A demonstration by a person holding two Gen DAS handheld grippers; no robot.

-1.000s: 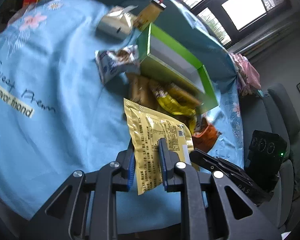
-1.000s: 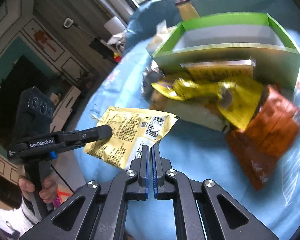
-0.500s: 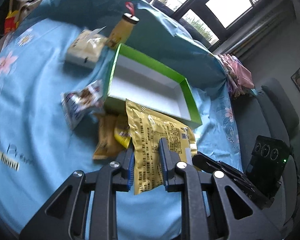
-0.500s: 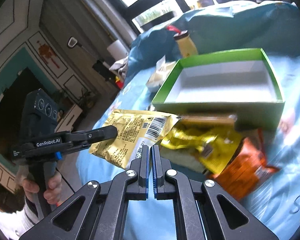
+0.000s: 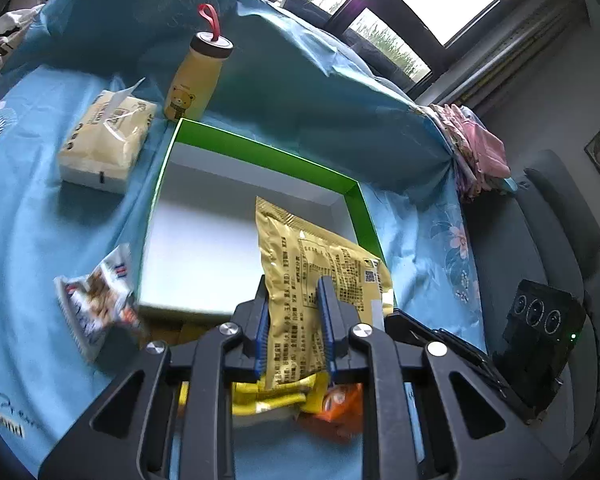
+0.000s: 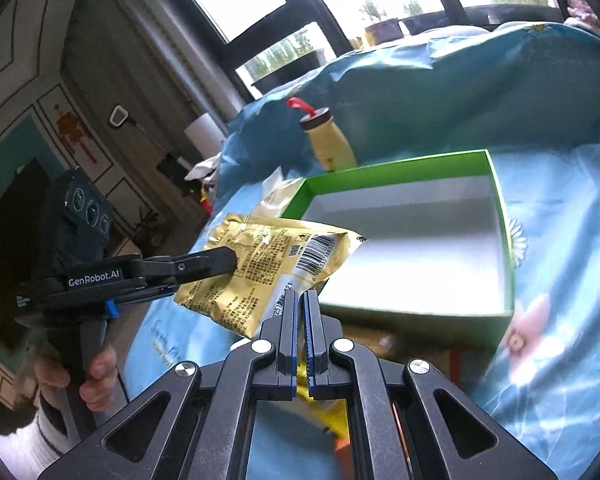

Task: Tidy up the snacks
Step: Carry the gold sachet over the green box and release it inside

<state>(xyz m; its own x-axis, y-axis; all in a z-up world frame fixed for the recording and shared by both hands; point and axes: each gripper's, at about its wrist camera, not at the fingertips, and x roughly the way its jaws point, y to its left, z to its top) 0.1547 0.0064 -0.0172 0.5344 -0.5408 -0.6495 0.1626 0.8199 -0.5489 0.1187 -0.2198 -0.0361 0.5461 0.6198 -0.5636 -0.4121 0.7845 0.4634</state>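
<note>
A gold snack packet (image 5: 319, 272) with printed text and a barcode hangs in the air over the near edge of the open green box (image 5: 260, 152). My left gripper (image 5: 294, 300) is shut on its lower part. My right gripper (image 6: 300, 300) is shut on the packet's (image 6: 268, 264) white end. The box (image 6: 495, 184) has a white inside with nothing in it. Below the grippers lie yellow packets (image 5: 268, 396) and an orange packet (image 5: 339, 400). A blue-and-white snack packet (image 5: 96, 300) lies left of the box.
A yellow bear bottle (image 5: 196, 80) with a red loop stands behind the box. A tissue pack (image 5: 104, 140) lies at the back left. Blue flowered cloth (image 5: 28, 220) covers the table and rises behind. A grey sofa (image 5: 547, 240) is to the right.
Both grippers have lifted the gold packet up and forward, from the cloth near the snack pile to over the box's near edge. The box interior now shows in full.
</note>
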